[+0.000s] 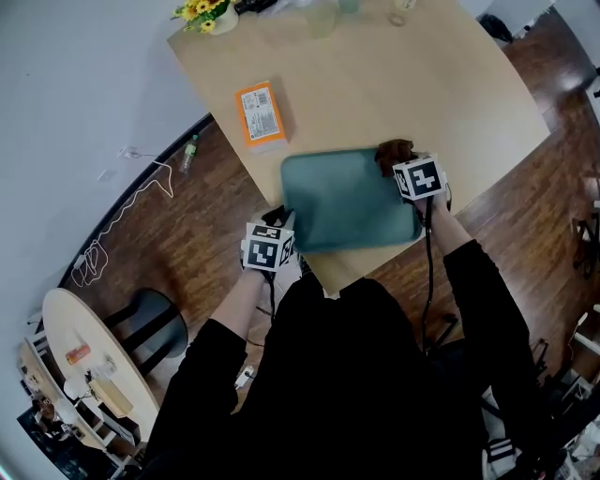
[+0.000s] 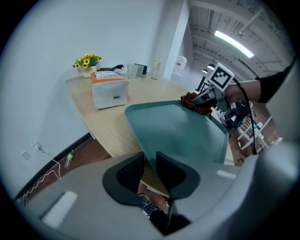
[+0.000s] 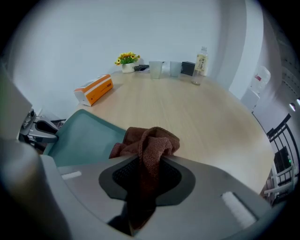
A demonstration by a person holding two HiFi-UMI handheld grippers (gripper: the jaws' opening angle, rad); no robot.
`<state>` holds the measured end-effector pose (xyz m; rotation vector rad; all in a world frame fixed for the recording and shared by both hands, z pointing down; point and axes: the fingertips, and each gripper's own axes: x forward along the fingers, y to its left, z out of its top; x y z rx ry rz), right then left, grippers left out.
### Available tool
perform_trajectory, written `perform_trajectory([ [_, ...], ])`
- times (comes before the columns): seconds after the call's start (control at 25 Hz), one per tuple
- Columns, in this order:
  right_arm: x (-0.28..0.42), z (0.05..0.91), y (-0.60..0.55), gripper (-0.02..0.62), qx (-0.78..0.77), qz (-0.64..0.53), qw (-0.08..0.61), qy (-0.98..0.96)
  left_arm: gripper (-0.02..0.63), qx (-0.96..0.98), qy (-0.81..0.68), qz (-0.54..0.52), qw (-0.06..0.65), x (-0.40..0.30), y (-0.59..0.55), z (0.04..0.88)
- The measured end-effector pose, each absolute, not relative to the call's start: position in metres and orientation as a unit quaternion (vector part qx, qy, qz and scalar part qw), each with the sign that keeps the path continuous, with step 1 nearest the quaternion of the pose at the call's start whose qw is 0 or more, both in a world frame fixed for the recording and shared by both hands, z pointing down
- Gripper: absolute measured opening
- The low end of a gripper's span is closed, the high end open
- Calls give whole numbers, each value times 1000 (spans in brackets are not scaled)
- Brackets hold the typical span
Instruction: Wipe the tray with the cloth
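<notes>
A teal tray lies on the wooden table near its front corner. My left gripper is shut on the tray's near-left rim, the thin edge pinched between the pads. My right gripper is shut on a brown cloth, which bunches above the jaws. The cloth sits at the tray's far-right corner. From the left gripper view the tray tilts up toward the cloth and the right gripper. The tray's teal surface shows left of the cloth in the right gripper view.
An orange box lies on the table behind the tray. Yellow flowers, cups and a bottle stand at the table's far edge. The table edge runs close under the tray. A small round table stands at lower left.
</notes>
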<state>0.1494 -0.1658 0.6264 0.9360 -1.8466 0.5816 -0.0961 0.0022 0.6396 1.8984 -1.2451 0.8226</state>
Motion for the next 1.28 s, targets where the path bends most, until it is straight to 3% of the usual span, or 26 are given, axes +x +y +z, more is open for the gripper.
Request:
perform_trajectory([
  [0.24, 137, 624, -139, 77, 356, 245, 472, -769, 63, 733, -485, 319, 355, -99, 3, 641],
  [0.72, 123, 620, 20, 78, 282, 235, 472, -801, 63, 731, -490, 319, 353, -100, 5, 642],
  [0.96, 116, 625, 0, 77, 268, 233, 484, -800, 63, 734, -485, 318, 354, -97, 5, 640],
  [1.28, 88, 626, -113, 78, 288, 221, 484, -796, 63, 736, -487, 316, 349, -94, 4, 638],
])
